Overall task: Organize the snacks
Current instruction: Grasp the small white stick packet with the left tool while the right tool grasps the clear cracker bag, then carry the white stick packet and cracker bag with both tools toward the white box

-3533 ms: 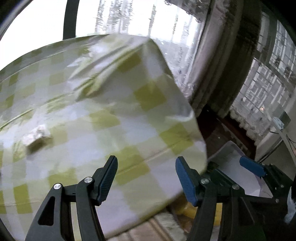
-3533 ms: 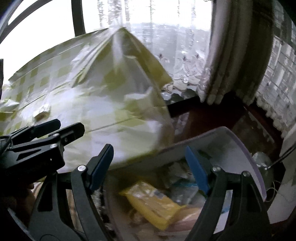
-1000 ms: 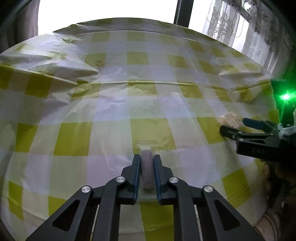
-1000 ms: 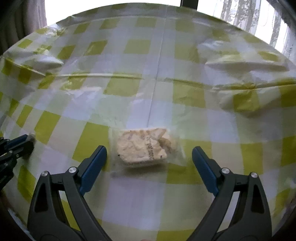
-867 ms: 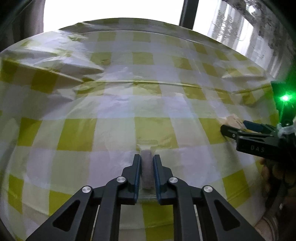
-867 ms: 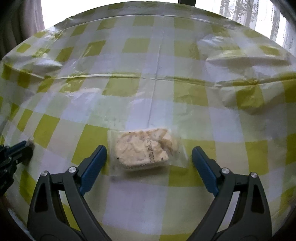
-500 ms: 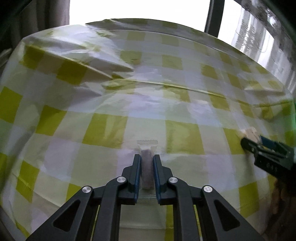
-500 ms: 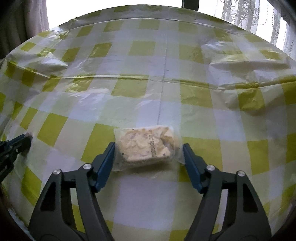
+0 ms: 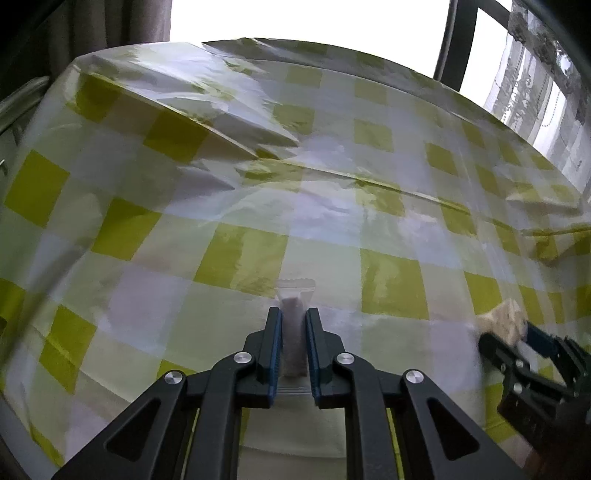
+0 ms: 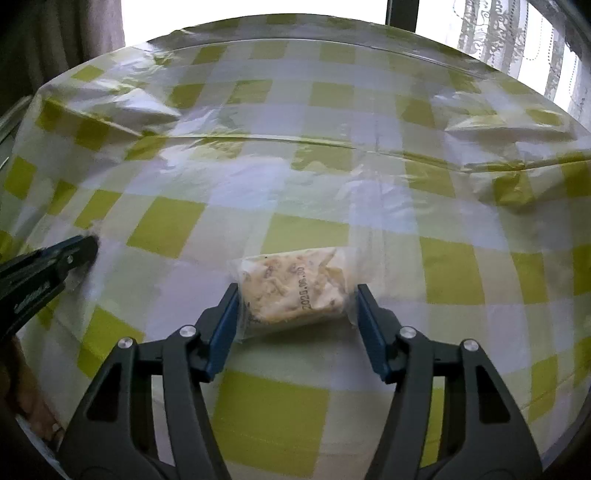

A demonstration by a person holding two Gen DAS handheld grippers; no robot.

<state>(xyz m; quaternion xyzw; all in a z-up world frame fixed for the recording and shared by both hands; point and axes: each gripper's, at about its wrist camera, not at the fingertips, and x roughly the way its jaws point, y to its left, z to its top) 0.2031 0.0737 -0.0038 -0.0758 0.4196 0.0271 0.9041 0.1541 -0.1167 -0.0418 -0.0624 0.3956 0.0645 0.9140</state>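
Observation:
My left gripper (image 9: pixel 293 317) is shut on a small clear-wrapped brown snack bar (image 9: pixel 293 332), held just above the yellow-checked tablecloth (image 9: pixel 258 177). My right gripper (image 10: pixel 297 295) has its jaws closed against both ends of a clear packet of pale crumbly snack (image 10: pixel 295 286) that lies on the tablecloth (image 10: pixel 332 129). The packet also shows at the right edge of the left wrist view (image 9: pixel 504 319), between the right gripper's fingers (image 9: pixel 495 345). The left gripper's tip (image 10: pixel 79 251) shows at the left of the right wrist view.
The tablecloth is creased, with raised folds at the back left (image 10: pixel 136 107) and back right (image 10: pixel 506 129). A bright window and lace curtain (image 10: pixel 517 33) stand behind the table. A dark curtain (image 9: pixel 92 33) hangs at the back left.
My right gripper's jaws have closed in from wide open onto the pale snack packet. My left gripper keeps its hold on the snack bar and has shifted left across the table.

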